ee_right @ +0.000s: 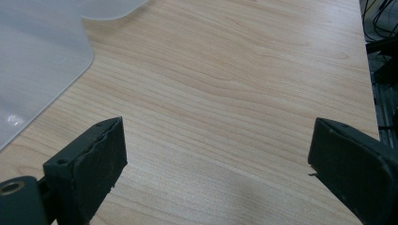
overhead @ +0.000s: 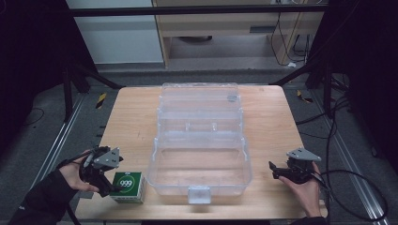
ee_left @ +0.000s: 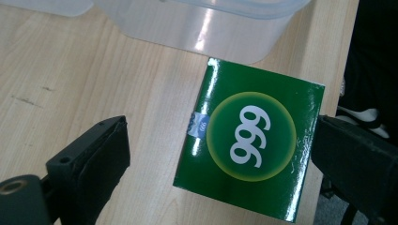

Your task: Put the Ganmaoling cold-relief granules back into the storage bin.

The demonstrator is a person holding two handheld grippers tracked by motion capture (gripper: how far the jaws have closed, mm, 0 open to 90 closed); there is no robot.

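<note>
A green box marked "999" [overhead: 127,186] lies flat on the wooden table [overhead: 131,122] near its front left corner, just left of a clear plastic case [overhead: 199,168]. My left gripper [overhead: 109,186] hangs over that box. In the left gripper view the green box [ee_left: 251,143] lies between the wide jaws of the left gripper [ee_left: 220,124]; the left pad stands well off it and the right pad is close to its edge. My right gripper [overhead: 274,169] rests low over bare wood to the right of the case, with the right gripper [ee_right: 216,124] open and nothing between its jaws.
The case's lid [overhead: 199,101] lies folded back toward the far side, and a latch [overhead: 199,194] sits at its front wall. A corner of the case [ee_right: 37,56] shows in the right gripper view. Cables [overhead: 356,187] trail off the table's right edge.
</note>
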